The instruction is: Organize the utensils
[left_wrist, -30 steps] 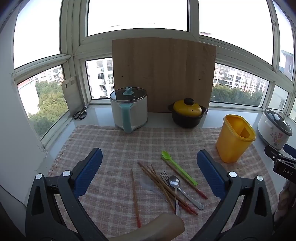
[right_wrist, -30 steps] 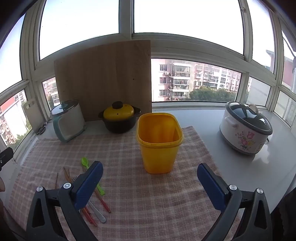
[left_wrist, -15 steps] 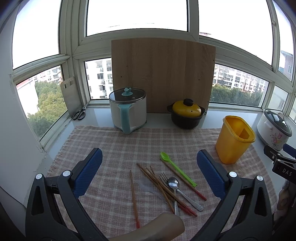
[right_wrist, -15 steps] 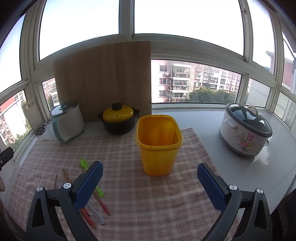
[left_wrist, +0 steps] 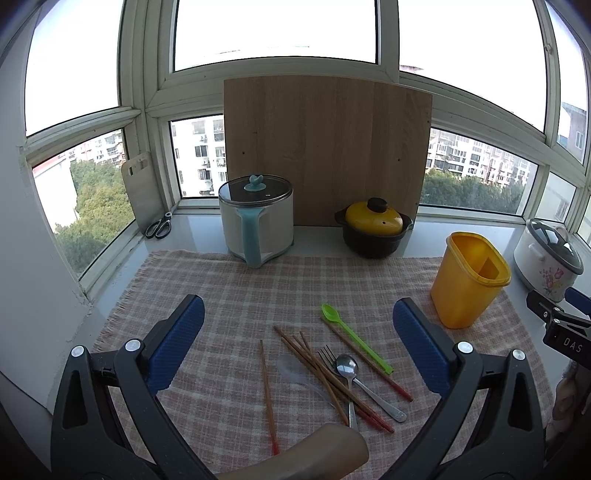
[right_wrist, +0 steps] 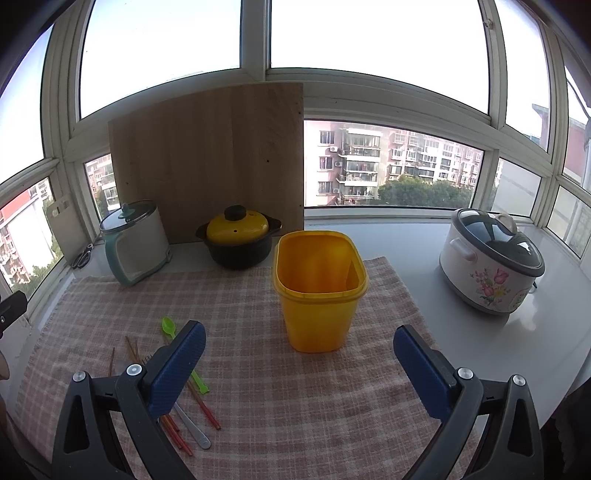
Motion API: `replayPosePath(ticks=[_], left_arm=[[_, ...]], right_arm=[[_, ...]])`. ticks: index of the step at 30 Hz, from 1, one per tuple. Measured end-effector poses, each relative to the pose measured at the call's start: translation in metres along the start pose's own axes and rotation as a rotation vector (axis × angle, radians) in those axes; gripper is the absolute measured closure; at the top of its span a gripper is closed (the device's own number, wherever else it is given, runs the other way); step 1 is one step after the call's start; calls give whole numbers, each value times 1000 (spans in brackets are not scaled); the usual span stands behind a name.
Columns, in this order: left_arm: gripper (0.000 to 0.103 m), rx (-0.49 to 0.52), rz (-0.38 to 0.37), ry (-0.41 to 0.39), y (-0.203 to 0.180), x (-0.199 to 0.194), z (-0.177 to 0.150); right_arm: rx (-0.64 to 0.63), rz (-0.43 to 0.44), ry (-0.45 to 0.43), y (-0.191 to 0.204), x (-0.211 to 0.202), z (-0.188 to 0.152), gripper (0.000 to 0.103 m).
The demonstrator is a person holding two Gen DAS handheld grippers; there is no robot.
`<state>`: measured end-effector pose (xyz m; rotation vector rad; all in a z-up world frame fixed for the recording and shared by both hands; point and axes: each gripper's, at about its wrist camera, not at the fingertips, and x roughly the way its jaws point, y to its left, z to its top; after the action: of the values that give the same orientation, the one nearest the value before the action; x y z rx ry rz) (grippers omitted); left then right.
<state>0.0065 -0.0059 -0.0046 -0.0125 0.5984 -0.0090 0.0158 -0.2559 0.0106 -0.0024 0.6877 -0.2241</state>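
Utensils loose on the cloth, yellow bin empty; both claws spread and holding nothing.

Left to right: left claw [left_wrist: 297,345] hangs over the pile of chopsticks [left_wrist: 314,369], fork [left_wrist: 327,356], spoon [left_wrist: 347,367] and green spoon [left_wrist: 354,338] on the table; the bin [right_wrist: 319,291] stands upright to their right, ahead of the right claw [right_wrist: 299,363]. The pieces look light, stiff and thin; the metal ones are likely slippery, so pinch mid-handle.

You get sharp frames beyond both tongs, with blown-out daylight from the windows [left_wrist: 273,33] and bowed fisheye edges.
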Motion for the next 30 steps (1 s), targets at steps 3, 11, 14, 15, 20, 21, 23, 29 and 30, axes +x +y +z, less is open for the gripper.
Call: replayPosePath(ticks=[3, 11, 14, 15, 20, 21, 23, 29, 30], left_arm=[[0, 0, 0, 0, 0, 0, 1], [0, -2, 0, 0, 0, 0, 1], [0, -1, 0, 0, 0, 0, 1], [0, -1, 1, 1, 0, 0, 1], [0, -4, 2, 2, 0, 1, 1], [0, -3, 2, 2, 0, 1, 1], [0, -2, 1, 2, 0, 1, 1], [0, -5, 8, 9, -1, 5, -1], [0, -8, 8, 12, 0, 7, -2]], right_arm=[[2, -3, 0, 0, 1, 0, 0], [2, -2, 0, -1, 1, 0, 0], [3, -3, 0, -1, 1, 0, 0], [3, -3, 0, -1, 1, 0, 0], [3, -4, 0, -3, 1, -1, 0], [3, -4, 0, -3, 1, -1, 0], [3, -3, 0, -3, 1, -1, 0], [2, -4, 4, -4, 2, -1, 0], [2, -5, 7, -5, 3, -2, 0]])
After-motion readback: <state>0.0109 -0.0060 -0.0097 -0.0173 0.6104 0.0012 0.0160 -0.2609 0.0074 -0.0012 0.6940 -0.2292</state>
